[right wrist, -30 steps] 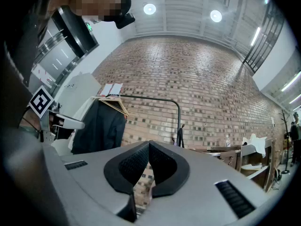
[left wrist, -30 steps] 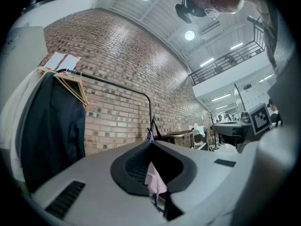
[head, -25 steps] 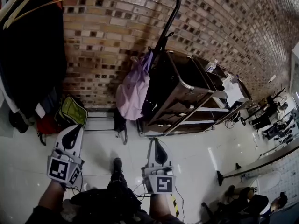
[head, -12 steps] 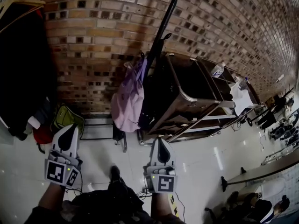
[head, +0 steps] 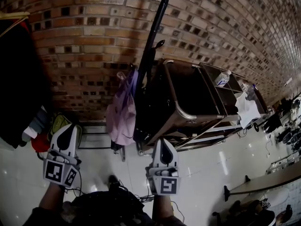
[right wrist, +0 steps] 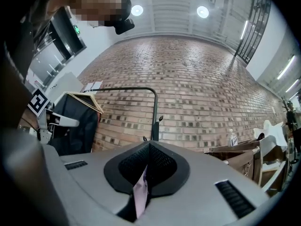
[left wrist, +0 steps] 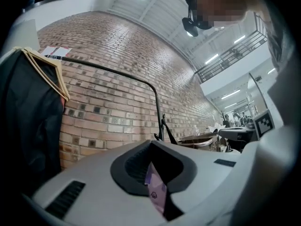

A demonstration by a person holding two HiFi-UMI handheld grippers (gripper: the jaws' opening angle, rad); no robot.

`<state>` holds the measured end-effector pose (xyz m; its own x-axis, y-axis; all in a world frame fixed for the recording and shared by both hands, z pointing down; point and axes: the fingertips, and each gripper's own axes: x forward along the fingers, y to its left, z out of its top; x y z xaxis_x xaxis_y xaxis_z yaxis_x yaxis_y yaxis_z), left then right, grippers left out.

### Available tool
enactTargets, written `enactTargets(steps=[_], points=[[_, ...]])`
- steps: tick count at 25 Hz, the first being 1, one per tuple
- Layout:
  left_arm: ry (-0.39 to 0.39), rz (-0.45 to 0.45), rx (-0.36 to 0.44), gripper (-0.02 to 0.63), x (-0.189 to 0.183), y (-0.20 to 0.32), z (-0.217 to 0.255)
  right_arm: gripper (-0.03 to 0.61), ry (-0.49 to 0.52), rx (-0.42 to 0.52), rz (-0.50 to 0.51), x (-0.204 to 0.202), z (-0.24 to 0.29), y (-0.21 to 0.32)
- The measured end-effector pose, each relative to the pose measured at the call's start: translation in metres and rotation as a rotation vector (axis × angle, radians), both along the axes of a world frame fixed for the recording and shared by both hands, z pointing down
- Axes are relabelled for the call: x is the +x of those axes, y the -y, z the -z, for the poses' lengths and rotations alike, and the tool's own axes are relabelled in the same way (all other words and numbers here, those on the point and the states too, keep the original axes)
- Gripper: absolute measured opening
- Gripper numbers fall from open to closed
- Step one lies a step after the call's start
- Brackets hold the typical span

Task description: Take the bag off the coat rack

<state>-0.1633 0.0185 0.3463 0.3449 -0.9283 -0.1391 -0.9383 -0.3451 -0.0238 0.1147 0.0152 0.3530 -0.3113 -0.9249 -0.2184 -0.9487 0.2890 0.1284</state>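
Note:
A lilac bag (head: 121, 114) hangs by its handles from a hook on the black coat rack (head: 153, 36), which stands against the brick wall. My left gripper (head: 70, 126) is low at the left, short of the bag, shut and empty. My right gripper (head: 162, 140) is just below and right of the bag, also shut with nothing in it. In the left gripper view a strip of the bag (left wrist: 155, 189) shows through the slit behind the closed jaws. The right gripper view shows the same kind of strip of the bag (right wrist: 140, 192), with the rack pole (right wrist: 154, 112) straight ahead.
A metal cart (head: 188, 117) stands right behind the rack, with a bottle (head: 222, 78) on it. Dark clothes on hangers (head: 19, 79) fill the left side. A green bag (head: 59, 124) and a low metal frame (head: 96, 135) lie at the wall's foot.
The head view has drawn closer to the wall and tilted up, so the bag and rack look larger. Both grippers have edged forward toward the rack and stay shut.

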Motion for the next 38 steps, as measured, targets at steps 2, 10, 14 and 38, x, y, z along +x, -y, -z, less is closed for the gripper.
enactTargets(steps=[2, 10, 14, 38], points=[[-0.006, 0.005, -0.011, 0.035, 0.008, 0.016, -0.002, 0.018, -0.008, 0.005, 0.005, 0.009, 0.001, 0.016], [-0.026, 0.058, -0.033, 0.035, 0.031, 0.069, -0.011, 0.020, 0.026, 0.043, 0.062, 0.033, 0.008, 0.075], [-0.009, 0.054, -0.030, 0.035, 0.045, 0.092, -0.009, 0.020, 0.079, 0.078, 0.096, 0.039, 0.018, 0.099], [0.011, -0.127, 0.021, 0.035, 0.083, 0.255, -0.001, 0.140, 0.082, -0.028, 0.237, -0.019, 0.009, 0.242]])
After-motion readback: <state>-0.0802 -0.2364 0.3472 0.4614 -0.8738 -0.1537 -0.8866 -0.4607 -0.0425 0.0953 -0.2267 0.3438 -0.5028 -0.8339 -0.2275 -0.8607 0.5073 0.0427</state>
